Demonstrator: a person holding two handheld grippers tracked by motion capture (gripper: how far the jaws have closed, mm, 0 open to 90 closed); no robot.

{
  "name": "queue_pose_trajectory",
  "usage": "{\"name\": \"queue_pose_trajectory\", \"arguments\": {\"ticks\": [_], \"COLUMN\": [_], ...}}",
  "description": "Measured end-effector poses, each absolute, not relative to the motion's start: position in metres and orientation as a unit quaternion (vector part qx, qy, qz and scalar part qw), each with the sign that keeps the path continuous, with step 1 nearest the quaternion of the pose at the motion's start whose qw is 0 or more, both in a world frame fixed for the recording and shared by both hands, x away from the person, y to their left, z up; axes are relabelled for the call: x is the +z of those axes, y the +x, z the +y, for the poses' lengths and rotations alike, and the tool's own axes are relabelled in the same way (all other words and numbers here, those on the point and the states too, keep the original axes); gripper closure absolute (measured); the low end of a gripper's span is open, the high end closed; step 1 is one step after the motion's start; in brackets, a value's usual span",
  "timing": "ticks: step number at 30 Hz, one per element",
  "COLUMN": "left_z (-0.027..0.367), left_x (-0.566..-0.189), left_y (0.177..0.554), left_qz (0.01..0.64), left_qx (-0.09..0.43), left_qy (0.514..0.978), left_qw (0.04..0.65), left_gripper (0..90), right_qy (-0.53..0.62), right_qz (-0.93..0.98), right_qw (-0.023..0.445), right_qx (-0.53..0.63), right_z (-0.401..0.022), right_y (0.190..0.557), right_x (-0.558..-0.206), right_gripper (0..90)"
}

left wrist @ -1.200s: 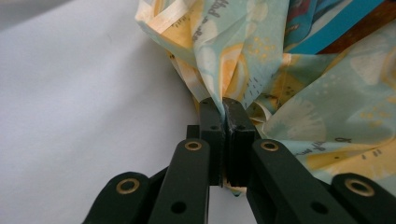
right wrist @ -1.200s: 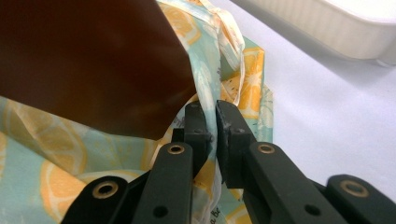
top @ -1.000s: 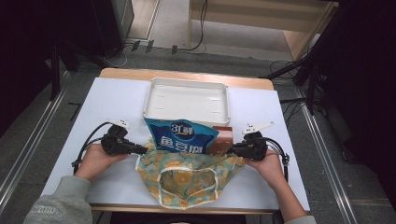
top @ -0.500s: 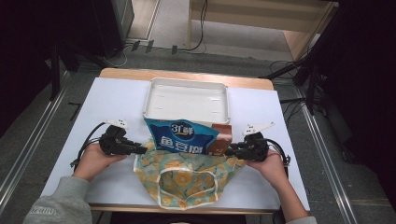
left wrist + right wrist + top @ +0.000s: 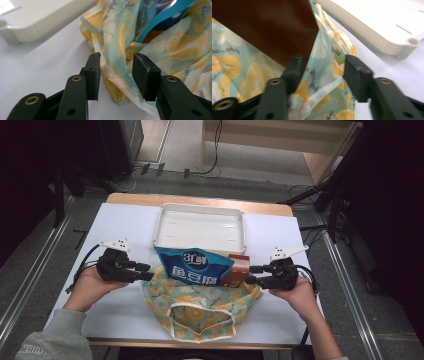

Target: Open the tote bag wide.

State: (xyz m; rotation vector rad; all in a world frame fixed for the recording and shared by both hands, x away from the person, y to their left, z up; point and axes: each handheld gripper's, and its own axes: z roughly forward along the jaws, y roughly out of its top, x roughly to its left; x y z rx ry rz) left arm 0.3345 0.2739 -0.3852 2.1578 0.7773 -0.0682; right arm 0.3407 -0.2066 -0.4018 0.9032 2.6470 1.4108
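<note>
A lemon-print cloth bag (image 5: 200, 312) lies open on the white table, with a blue snack packet (image 5: 192, 267) and a brown box (image 5: 239, 270) standing in it. My left gripper (image 5: 146, 272) is at the bag's left edge. Its jaws have just been opening, and the cloth (image 5: 117, 45) hangs loose between the pads (image 5: 93, 72). At the bag's right edge, my right gripper (image 5: 251, 274) has also just been opening. The bag's fabric (image 5: 324, 72) lies slack between its parted jaws (image 5: 323, 60), and the brown box (image 5: 267, 27) is just behind.
A shallow white tray (image 5: 200, 210) sits right behind the bag, and its rim shows in both gripper views (image 5: 37, 27) (image 5: 387, 32). Cables trail from each gripper. The table's front edge is close under the bag.
Both grippers went from shut on the bag's side edges to open, letting the cloth go slack. Both hands lifted slightly.
</note>
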Motion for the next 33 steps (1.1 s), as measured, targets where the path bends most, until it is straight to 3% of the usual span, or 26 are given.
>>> {"name": "queue_pose_trajectory", "arguments": {"ticks": [12,23,33], "left_z": [0.263,0.252,0.241], "left_x": [-0.363,-0.361,-0.356], "left_y": [0.328,0.324,0.317], "left_qz": [0.288,0.275,0.253], "left_qx": [-0.033,-0.040,-0.046], "left_qy": [0.861,0.866,0.870], "left_qw": [0.418,0.416,0.420], "left_gripper": [46.5,44.7,44.7], "right_qy": [0.281,0.273,0.251], "right_qz": [0.853,0.843,0.847], "right_qw": [0.025,0.027,0.025], "right_qx": [0.440,0.463,0.469], "right_z": [-0.205,-0.211,-0.209], "right_y": [0.339,0.333,0.324], "right_x": [-0.379,-0.377,-0.369], "right_gripper": [35.0,38.4,35.2]}}
